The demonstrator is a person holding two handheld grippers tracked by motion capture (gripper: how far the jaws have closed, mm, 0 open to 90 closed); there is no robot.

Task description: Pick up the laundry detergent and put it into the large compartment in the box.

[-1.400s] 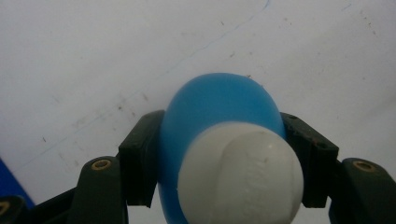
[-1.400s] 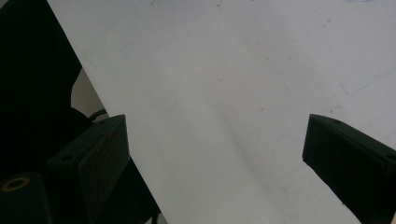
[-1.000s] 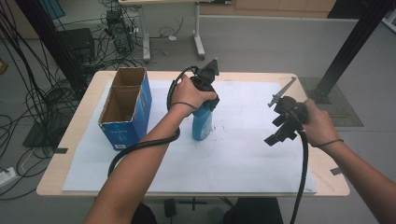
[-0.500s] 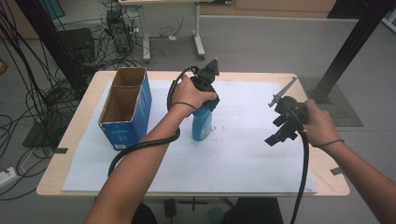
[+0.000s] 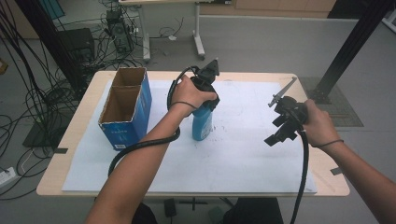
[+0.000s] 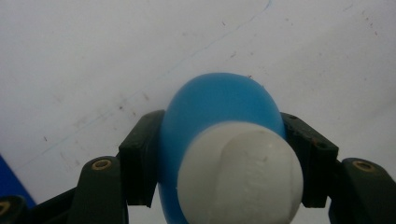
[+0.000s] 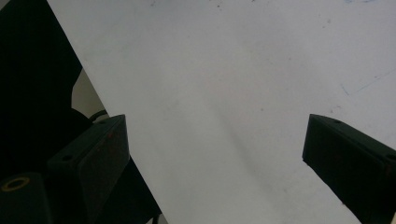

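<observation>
Your left gripper [image 5: 203, 95] is clamped on the blue bottle [image 5: 202, 122]: in the left gripper view both pads press the bottle's sides just under its white cap [image 6: 240, 175], 1 pad [image 6: 140, 156] on each flank, nothing loose. The bottle stands upright on the white sheet [image 5: 233, 154] near the middle of the table [image 5: 84, 119], just beside the blue cardboard box [image 5: 125, 108], not touching it. Your right gripper [image 5: 276, 135] hangs above the sheet's right part, well apart from the bottle, jaws spread wide with only bare sheet between them; it grips nothing. Labels, largest first: the box has white print on its blue front face, too small to read. The bottle shows a pale label patch on its body, also unreadable. The cap has faint raised marking I can't make out.
</observation>
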